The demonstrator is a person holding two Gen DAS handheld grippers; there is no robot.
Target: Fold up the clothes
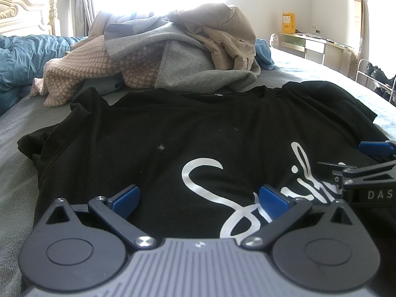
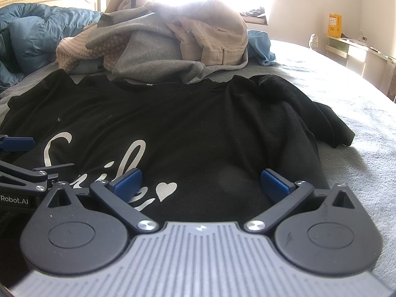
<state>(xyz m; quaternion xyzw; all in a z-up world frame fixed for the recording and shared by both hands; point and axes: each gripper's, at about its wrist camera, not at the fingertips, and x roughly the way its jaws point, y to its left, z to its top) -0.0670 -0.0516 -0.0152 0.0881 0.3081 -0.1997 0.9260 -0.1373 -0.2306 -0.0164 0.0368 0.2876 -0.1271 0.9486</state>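
Note:
A black T-shirt (image 1: 173, 133) with white script lettering lies spread face up on the grey bed; its collar points away from me. My left gripper (image 1: 199, 201) stands open low over the shirt's near part, blue pads wide apart, nothing between them. In the right wrist view the same black T-shirt (image 2: 198, 128) fills the middle, with a white heart (image 2: 167, 190) at the end of the lettering. My right gripper (image 2: 201, 184) is open over the shirt's lower right part and holds nothing. Each gripper shows at the edge of the other's view.
A pile of clothes (image 1: 173, 54) lies beyond the collar: grey sweatshirt, beige jacket, pink checked knit. A blue duvet (image 1: 22, 57) lies at the left by the headboard. Bare grey bedsheet (image 2: 358, 113) extends right. A desk (image 1: 311, 44) and shoe rack stand by the far wall.

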